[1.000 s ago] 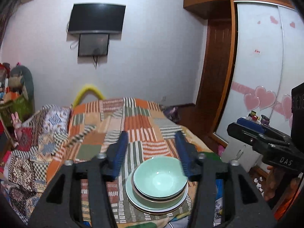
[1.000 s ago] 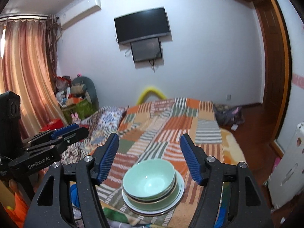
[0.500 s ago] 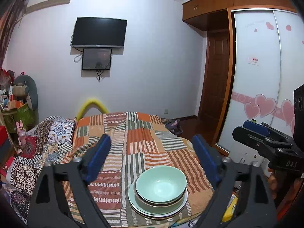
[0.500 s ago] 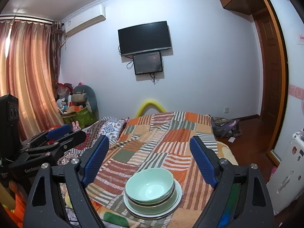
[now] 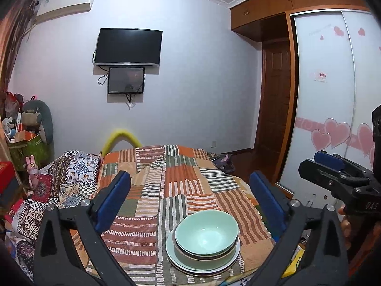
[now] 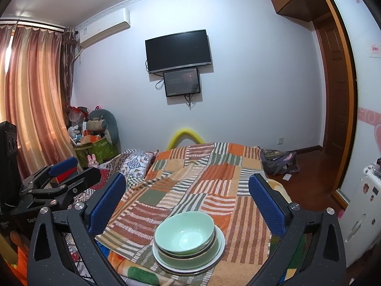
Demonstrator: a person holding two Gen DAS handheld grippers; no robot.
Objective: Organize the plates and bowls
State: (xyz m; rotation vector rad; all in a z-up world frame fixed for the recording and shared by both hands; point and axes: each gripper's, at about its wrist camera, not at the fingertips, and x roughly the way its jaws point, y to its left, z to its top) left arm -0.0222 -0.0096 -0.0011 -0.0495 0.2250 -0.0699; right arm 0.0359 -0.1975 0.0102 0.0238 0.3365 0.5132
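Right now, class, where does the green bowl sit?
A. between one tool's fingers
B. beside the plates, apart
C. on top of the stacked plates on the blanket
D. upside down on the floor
C: the green bowl rests upright atop the stacked plates on the blanket.

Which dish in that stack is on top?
The mint-green bowl with the open, empty hollow. The other bowls show only as rims nested beneath it, and the flat plate sits under them all on the blanket.
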